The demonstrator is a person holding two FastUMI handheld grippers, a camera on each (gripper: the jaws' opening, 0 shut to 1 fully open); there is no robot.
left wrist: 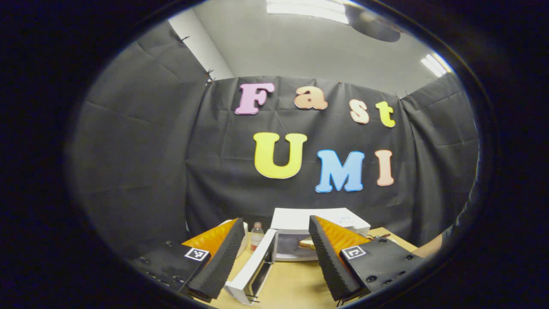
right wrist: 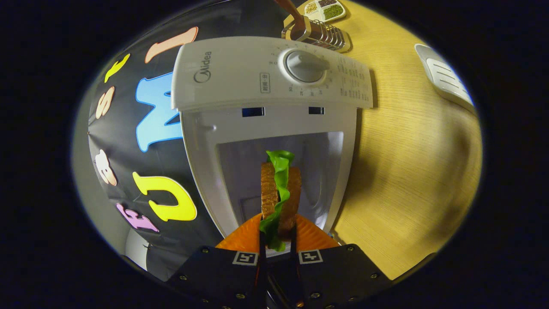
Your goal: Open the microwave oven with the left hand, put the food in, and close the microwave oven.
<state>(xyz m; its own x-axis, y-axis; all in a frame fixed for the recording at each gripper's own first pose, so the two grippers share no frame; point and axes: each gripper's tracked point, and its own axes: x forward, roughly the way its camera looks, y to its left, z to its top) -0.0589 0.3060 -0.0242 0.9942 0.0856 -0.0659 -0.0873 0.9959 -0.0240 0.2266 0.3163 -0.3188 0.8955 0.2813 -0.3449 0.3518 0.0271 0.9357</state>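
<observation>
The white microwave (left wrist: 319,219) stands on the wooden table with its door (left wrist: 253,270) swung wide to the left. My left gripper (left wrist: 275,221) hovers open in front of it, holding nothing. Something like the sandwich (left wrist: 306,243) shows at the cavity mouth, partly hidden by a finger. In the right gripper view, which is rolled sideways, the microwave (right wrist: 257,77) has its control panel on top and the open cavity (right wrist: 317,171) below. My right gripper (right wrist: 278,227) is shut on a sandwich (right wrist: 281,193) of toasted bread and green lettuce, held at the cavity opening.
A small bottle (left wrist: 256,235) stands left of the microwave, behind the door. A person's forearm (left wrist: 431,246) reaches in from the right. Beyond the microwave sit a metal rack (right wrist: 317,33), a tray of grains (right wrist: 324,9) and a pale flat device (right wrist: 446,77) on the table (right wrist: 407,171).
</observation>
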